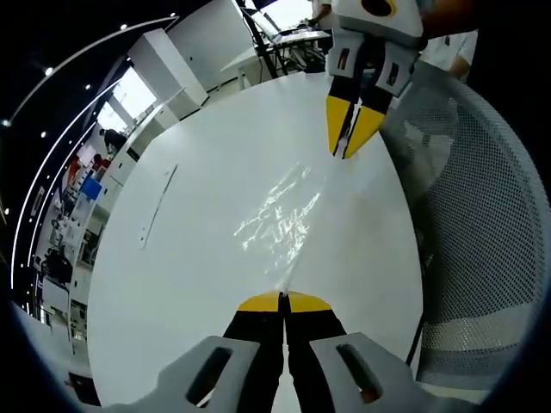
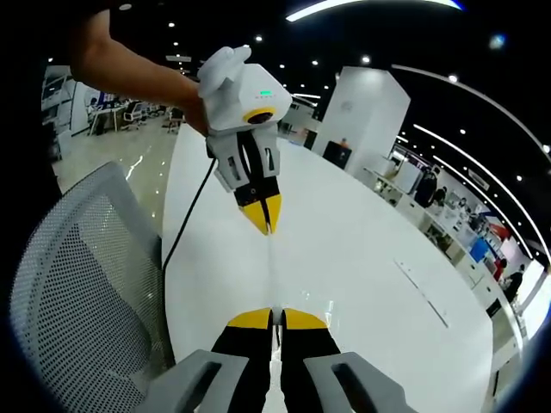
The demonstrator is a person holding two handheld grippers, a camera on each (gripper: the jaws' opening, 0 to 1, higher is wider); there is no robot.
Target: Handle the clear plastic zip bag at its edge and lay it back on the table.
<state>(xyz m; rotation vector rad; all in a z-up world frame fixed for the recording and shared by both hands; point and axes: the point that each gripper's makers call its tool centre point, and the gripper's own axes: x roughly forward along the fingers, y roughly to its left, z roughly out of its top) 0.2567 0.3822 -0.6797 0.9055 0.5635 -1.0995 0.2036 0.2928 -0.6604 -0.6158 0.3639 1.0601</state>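
The clear plastic zip bag is stretched between the two tools above the round white bench, crinkled and glinting. The left hand-held gripper, yellow-tipped, is pinched closed on the bag's near edge; the right hand-held gripper clamps the opposite edge, jaws together. In the right gripper view the bag appears edge-on as a thin line. A grey mesh chair sits just beside the bench rim; the benchtop around the bag lies open
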